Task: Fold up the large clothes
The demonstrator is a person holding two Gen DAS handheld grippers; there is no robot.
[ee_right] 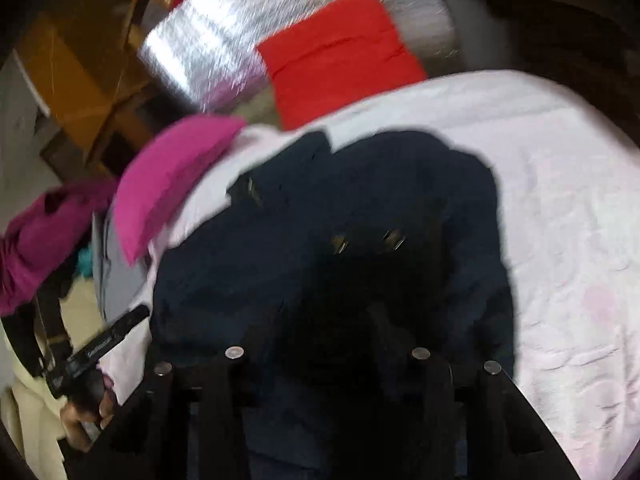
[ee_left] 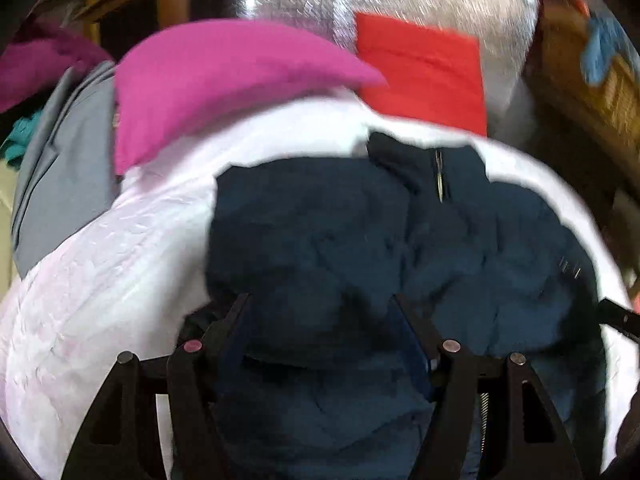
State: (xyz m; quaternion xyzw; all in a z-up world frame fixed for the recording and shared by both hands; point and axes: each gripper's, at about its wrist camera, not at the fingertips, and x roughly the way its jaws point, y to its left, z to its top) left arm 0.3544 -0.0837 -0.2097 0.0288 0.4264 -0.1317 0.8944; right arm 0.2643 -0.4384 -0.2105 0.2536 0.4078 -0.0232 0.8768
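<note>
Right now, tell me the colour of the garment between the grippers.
Dark navy garment, clearest in the left wrist view.

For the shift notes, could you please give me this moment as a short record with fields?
surface: white quilted cover
garment: dark navy garment, crumpled on the cover
left gripper: navy fabric between its fingers; grip unclear
right gripper: over the navy garment, grip lost in dark blur
behind: pink folded piece, red folded piece
left edge: grey garment

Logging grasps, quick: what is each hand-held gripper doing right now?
Left hand-held gripper: closed on the navy garment.
Right hand-held gripper: cannot tell; navy garment between its fingers.
</note>
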